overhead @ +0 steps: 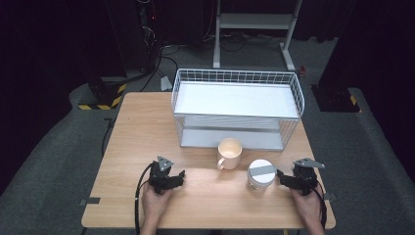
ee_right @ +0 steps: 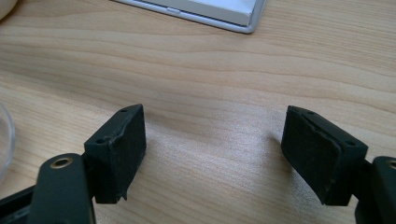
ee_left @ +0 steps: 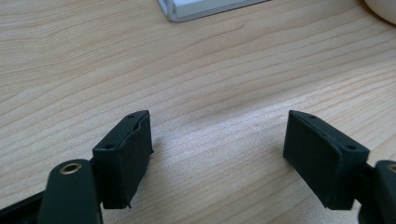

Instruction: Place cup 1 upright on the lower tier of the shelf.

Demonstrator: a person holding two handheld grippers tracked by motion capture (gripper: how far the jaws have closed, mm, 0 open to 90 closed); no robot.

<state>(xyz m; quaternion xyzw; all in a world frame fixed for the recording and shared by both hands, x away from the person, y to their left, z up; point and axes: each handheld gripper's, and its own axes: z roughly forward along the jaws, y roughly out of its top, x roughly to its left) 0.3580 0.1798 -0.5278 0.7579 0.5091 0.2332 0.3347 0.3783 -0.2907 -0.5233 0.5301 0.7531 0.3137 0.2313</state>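
A cream mug [overhead: 229,152] stands on the wooden table [overhead: 147,127] in front of a white wire rack. To its right is a clear jar with a white lid [overhead: 260,175]. My left gripper [overhead: 179,176] rests low on the table at the front left, jaws open over bare wood [ee_left: 217,140]. My right gripper [overhead: 282,178] sits at the front right, just right of the jar, also open with nothing between its jaws [ee_right: 212,140]. The mug's edge [ee_left: 383,11] shows at the top right of the left gripper view; the jar's rim [ee_right: 4,140] shows at the left edge of the right gripper view.
A white two-level wire rack [overhead: 238,108] stands at the table's far middle; its base corner [ee_right: 224,14] lies ahead of the right gripper. Beyond the table are dark floor, cables and a white stand [overhead: 254,22].
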